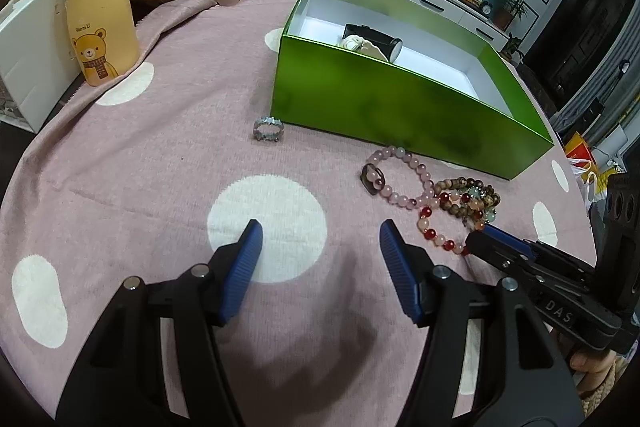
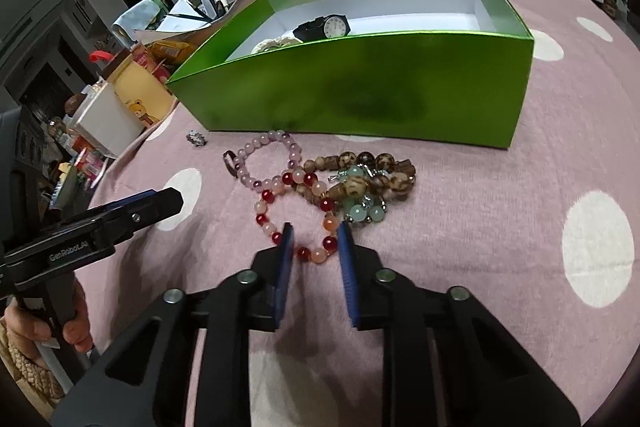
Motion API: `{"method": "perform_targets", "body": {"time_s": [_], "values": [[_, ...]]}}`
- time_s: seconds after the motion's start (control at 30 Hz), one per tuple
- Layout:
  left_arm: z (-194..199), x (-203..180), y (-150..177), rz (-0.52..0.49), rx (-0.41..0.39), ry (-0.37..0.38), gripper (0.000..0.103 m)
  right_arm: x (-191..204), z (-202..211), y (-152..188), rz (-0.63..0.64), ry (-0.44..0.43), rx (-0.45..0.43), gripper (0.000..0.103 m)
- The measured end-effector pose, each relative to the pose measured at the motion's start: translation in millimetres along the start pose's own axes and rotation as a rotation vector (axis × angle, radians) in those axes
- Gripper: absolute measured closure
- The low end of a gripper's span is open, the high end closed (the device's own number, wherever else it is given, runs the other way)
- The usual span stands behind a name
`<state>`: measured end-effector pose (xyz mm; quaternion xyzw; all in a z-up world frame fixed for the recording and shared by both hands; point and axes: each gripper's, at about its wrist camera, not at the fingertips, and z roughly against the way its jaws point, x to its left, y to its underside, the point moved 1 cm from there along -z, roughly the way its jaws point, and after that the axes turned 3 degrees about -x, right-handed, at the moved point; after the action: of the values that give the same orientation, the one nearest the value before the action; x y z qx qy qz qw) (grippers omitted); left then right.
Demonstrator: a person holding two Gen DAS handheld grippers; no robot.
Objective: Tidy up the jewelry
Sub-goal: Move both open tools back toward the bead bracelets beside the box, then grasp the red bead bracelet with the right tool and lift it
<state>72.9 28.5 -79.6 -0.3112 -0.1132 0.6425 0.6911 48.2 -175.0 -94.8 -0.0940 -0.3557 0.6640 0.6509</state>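
Pink dotted tablecloth (image 1: 160,163) bears green box (image 1: 384,107), bracelets (image 2: 320,187).

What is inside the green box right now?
The green box holds a black wristwatch lying on the white floor, and beside it a cream-coloured piece only partly visible. The near wall hides the floor strip right behind it, so anything there cannot be seen.

Soft indoor light, fisheye bending and dark vignette at edges, faint shadows, glossy sheen, sharp focus
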Motion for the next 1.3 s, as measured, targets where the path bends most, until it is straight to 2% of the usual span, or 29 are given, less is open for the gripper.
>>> {"method": "perform_targets", "body": {"time_s": [0.1,0.2,0.43,0.7,0.77,0.9,1.03,1.07,1.13,1.3], "values": [[-1.6,-0.3,-1.2,-0.001,0.001,0.000,0.041,2.8,-2.0,-0.1,0.025,0.029,-0.002,0.093],[-3.5,-1.1,-3.2,-0.002,0.001,0.002,0.041,4.2,-1.5,1.5,0.041,0.043,-0.007,0.096],[-8.1,-7.4,-10.4,-0.009,-0.011,0.009,0.041,9.1,26.0,1.2,0.085,0.029,-0.071,0.096],[-24.9,-29.4,-19.6,-0.055,-0.023,-0.007,0.044,5.5,43.6,5.4,0.081,0.010,-0.085,0.096],[-31.1,-33.5,-21.4,-0.064,-0.021,-0.022,0.054,4.8,43.8,7.3,0.078,0.007,-0.083,0.096],[-38.7,-34.3,-22.3,-0.065,-0.020,-0.041,0.063,3.7,44.6,9.3,0.073,-0.001,-0.081,0.096],[-40.4,-31.6,-21.9,-0.060,-0.025,-0.038,0.091,3.8,44.3,9.8,0.072,-0.004,-0.080,0.096],[-40.6,-30.1,-21.6,-0.056,-0.024,-0.035,0.095,3.7,44.4,9.8,0.072,-0.004,-0.080,0.096],[-40.2,-27.1,-20.8,-0.047,-0.024,-0.030,0.098,3.9,44.7,10.0,0.071,-0.007,-0.080,0.096],[-34.5,-20.2,-17.6,-0.032,-0.033,-0.015,0.098,4.0,45.0,10.1,0.070,-0.007,-0.080,0.096]]}}
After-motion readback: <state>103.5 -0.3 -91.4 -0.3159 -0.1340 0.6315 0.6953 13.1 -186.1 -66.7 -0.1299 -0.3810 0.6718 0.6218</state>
